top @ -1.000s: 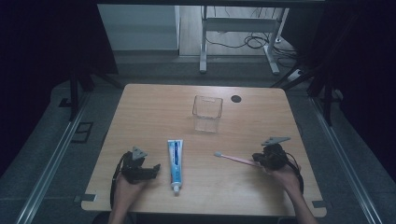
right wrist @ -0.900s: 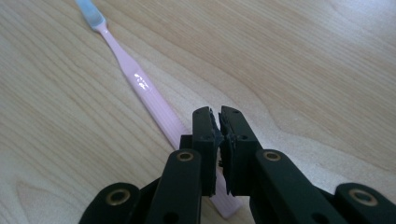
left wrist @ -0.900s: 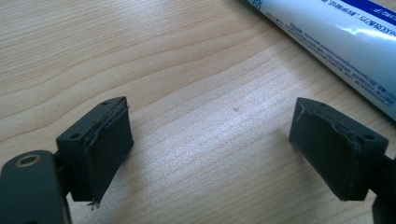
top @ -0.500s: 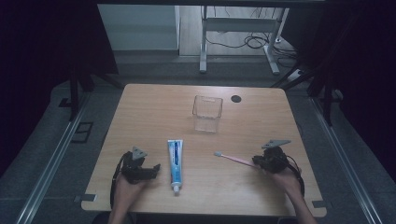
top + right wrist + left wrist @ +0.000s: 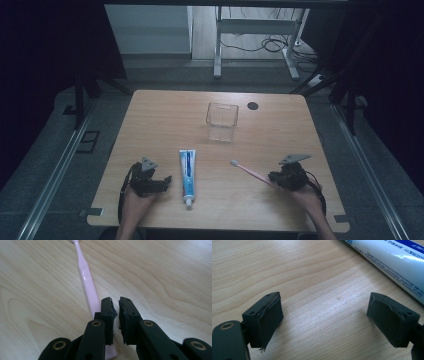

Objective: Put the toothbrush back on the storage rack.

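Lying on the desk near-right, toothbrush runs diagonally, head far-left, handle end beside right gripper, whose jaws are nearly shut and empty. Left gripper wide open, empty. Nothing has shifted since earlier frames.

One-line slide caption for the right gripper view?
Right gripper, jaws nearly closed with nothing between them, beside a pink toothbrush lying on the wooden table.
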Action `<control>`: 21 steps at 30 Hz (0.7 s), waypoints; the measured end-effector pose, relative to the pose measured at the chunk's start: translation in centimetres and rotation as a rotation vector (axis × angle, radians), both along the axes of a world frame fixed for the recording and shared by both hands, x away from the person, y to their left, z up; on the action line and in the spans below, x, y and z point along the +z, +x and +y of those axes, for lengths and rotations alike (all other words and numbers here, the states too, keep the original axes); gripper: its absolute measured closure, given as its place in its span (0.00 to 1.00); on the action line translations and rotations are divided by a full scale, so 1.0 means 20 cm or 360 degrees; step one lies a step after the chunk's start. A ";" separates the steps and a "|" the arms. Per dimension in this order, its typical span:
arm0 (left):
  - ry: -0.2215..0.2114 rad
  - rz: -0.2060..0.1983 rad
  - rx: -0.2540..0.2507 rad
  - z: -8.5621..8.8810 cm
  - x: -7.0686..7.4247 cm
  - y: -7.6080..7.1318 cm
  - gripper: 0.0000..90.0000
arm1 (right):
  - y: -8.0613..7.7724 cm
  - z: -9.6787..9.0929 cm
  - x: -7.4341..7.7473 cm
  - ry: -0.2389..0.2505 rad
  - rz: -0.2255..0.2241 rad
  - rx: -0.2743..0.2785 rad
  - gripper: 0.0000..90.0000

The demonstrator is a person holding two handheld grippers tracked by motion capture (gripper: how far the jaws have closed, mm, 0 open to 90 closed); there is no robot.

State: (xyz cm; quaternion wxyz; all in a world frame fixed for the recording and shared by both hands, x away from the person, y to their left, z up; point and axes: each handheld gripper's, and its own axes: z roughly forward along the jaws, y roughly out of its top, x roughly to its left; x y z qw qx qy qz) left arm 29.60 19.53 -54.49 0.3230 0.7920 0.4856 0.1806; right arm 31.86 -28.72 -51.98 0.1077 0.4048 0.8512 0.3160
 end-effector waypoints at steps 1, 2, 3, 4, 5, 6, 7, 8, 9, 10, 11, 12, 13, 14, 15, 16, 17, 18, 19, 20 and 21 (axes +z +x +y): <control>0.0000 0.0000 0.0000 0.00 0.00 0.00 0.14 | -0.02 0.01 0.00 0.0004 0.0002 0.0008 0.89; 0.0000 0.0000 0.0000 0.00 0.00 0.00 0.14 | -0.02 0.01 0.00 0.0004 0.0002 0.0008 0.89; 0.0001 0.0000 0.0000 0.00 0.00 0.00 0.14 | -0.04 0.02 -0.01 0.0006 -0.0002 0.0023 0.89; 0.0001 0.0000 0.0000 0.00 0.00 0.00 0.14 | -0.04 0.02 -0.01 0.0006 -0.0002 0.0023 0.89; 0.0001 0.0000 -0.0001 0.00 0.00 0.00 0.14 | -0.06 0.02 -0.01 0.0009 -0.0001 0.0031 0.88; 0.0001 0.0000 -0.0001 0.00 0.00 0.00 0.14 | -0.06 0.02 -0.01 0.0009 -0.0001 0.0031 0.88; 0.0007 0.0002 -0.0004 0.00 0.00 0.00 0.14 | -0.07 0.03 -0.01 0.0011 -0.0002 0.0043 0.88; 0.0007 0.0003 -0.0005 0.00 0.00 0.00 0.14 | -0.08 0.03 -0.01 0.0013 0.0001 0.0046 0.88; 0.0007 0.0003 -0.0005 0.00 0.00 0.00 0.14 | -0.08 0.03 -0.01 0.0013 0.0001 0.0046 0.88; 0.0007 0.0003 -0.0005 0.00 0.00 0.00 0.14 | -0.09 0.04 -0.01 0.0013 -0.0001 0.0052 0.88; 0.0007 0.0003 -0.0005 0.00 0.00 0.00 0.14 | -0.11 0.04 -0.02 0.0015 0.0004 0.0060 0.88; 0.0007 0.0003 -0.0005 0.00 0.00 0.00 0.14 | -0.11 0.05 -0.02 0.0013 0.0005 0.0065 0.88; 0.0007 0.0003 -0.0005 0.00 0.00 0.00 0.14 | -0.12 0.05 -0.02 0.0009 0.0007 0.0066 0.87; 0.0007 0.0003 -0.0005 0.00 0.00 0.00 0.14 | -0.12 0.05 -0.02 0.0009 0.0007 0.0066 0.87; 0.0007 0.0003 -0.0005 0.00 0.00 0.00 0.14 | -0.12 0.05 -0.02 0.0006 0.0006 0.0065 0.87; 0.0007 0.0003 -0.0005 0.00 0.00 0.00 0.14 | -0.12 0.05 -0.01 0.0005 0.0008 0.0065 0.86; 0.0007 0.0003 -0.0005 0.00 0.00 0.00 0.14 | -0.12 0.05 -0.01 0.0001 0.0010 0.0064 0.85; 0.0007 0.0002 -0.0005 0.00 0.00 0.00 0.14 | -0.11 0.04 -0.01 -0.0004 0.0012 0.0056 0.84; 0.0007 0.0003 -0.0004 0.00 0.00 0.00 0.14 | -0.11 0.04 0.00 -0.0008 0.0014 0.0056 0.82; 0.0007 0.0003 -0.0005 0.00 0.00 0.00 0.14 | -0.11 0.04 0.01 -0.0017 0.0028 0.0054 0.79; 0.0007 0.0003 -0.0005 0.00 0.00 0.00 0.14 | -0.11 0.04 0.01 -0.0017 0.0028 0.0054 0.79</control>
